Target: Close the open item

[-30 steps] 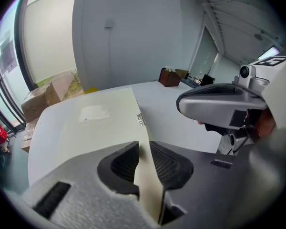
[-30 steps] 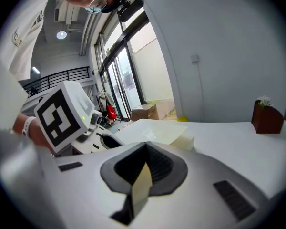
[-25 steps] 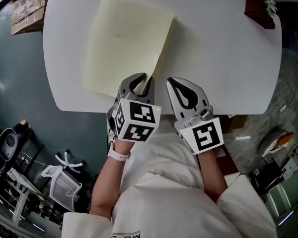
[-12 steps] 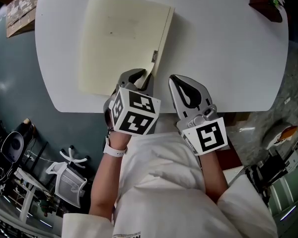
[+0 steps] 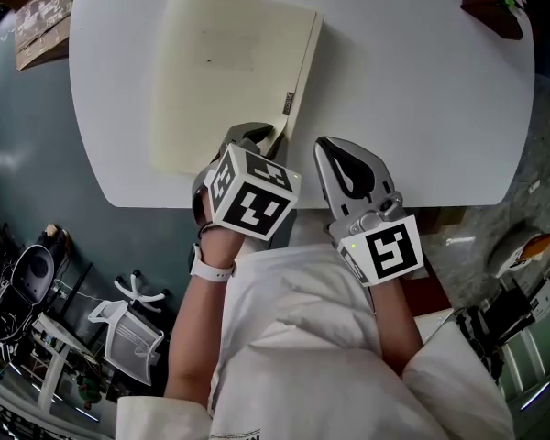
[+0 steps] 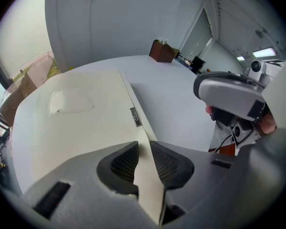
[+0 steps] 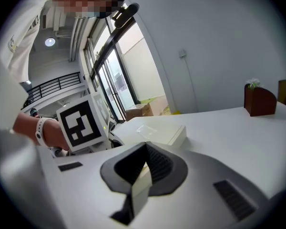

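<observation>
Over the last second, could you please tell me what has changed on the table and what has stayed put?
The left gripper sank a little and tipped steeper, lowering the near corner of the folder; its jaws eased slightly apart, the corner still between them. The right gripper and the folder's place on the table stayed.

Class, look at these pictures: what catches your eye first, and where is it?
A large cream folder lies flat on the left half of the white table. The left gripper has its jaws on the folder's near right corner, and a small dark red box sits at the table's far right corner.
</observation>
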### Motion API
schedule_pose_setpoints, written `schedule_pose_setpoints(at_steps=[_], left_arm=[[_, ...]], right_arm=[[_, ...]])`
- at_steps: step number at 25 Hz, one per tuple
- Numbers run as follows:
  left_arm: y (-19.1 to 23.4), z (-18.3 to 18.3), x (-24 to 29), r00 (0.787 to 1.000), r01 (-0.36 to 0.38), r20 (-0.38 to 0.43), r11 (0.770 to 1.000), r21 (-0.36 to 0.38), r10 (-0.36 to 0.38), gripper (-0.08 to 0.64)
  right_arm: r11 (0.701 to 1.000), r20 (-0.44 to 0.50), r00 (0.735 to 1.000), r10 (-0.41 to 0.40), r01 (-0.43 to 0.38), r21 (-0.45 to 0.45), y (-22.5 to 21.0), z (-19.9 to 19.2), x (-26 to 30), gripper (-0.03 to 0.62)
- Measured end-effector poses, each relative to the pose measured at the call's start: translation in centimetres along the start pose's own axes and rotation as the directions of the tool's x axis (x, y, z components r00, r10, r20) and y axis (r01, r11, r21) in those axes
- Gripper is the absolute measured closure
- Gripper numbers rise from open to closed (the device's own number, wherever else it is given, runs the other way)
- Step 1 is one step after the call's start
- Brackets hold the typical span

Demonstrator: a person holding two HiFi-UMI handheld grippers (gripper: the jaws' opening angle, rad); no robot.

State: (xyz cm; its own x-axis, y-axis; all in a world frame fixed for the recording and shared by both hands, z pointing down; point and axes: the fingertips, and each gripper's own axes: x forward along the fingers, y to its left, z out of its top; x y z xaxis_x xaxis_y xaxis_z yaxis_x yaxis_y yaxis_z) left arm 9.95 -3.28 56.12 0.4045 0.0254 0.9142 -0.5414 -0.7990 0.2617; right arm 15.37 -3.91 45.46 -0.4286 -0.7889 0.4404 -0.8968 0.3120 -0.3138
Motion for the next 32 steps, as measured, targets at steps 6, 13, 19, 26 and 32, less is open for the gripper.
schedule_pose_setpoints(at_steps=[6, 13, 19, 26, 32], left_arm=[[-0.4, 0.2, -0.9, 0.998, 0.024, 0.057, 1.0, -0.019, -0.023, 0.441], [-1.4, -0.3, -2.8, 0.991, 0.035, 0.134, 0.998, -0.045, -0.029, 0.444], [-0.9, 1.0, -5.8, 0.979, 0.015, 0.202, 0.997, -0.075, 0.0, 0.469], [-0.8, 1.6, -9.9, 0.948, -0.011, 0.316, 0.995, -0.103, 0.043, 0.526], [-0.1, 2.2, -14.2, 0.897, -0.023, 0.43, 0.983, -0.183, 0.101, 0.534]], right_arm=[[1.0, 0.018, 1.0, -0.013, 0.014, -0.016, 0.2, 1.1, -0.4, 0.577], [0.999, 0.042, 0.999, -0.014, 0.016, -0.044, 0.6, 2.7, -1.7, 0.577], [0.998, 0.052, 0.999, -0.011, 0.014, -0.064, 0.5, 4.2, -2.2, 0.577], [0.991, 0.079, 0.997, 0.014, -0.004, -0.132, 2.1, 7.2, -2.6, 0.577], [0.974, 0.092, 0.995, 0.048, -0.026, -0.224, 3.7, 10.6, -3.6, 0.577]])
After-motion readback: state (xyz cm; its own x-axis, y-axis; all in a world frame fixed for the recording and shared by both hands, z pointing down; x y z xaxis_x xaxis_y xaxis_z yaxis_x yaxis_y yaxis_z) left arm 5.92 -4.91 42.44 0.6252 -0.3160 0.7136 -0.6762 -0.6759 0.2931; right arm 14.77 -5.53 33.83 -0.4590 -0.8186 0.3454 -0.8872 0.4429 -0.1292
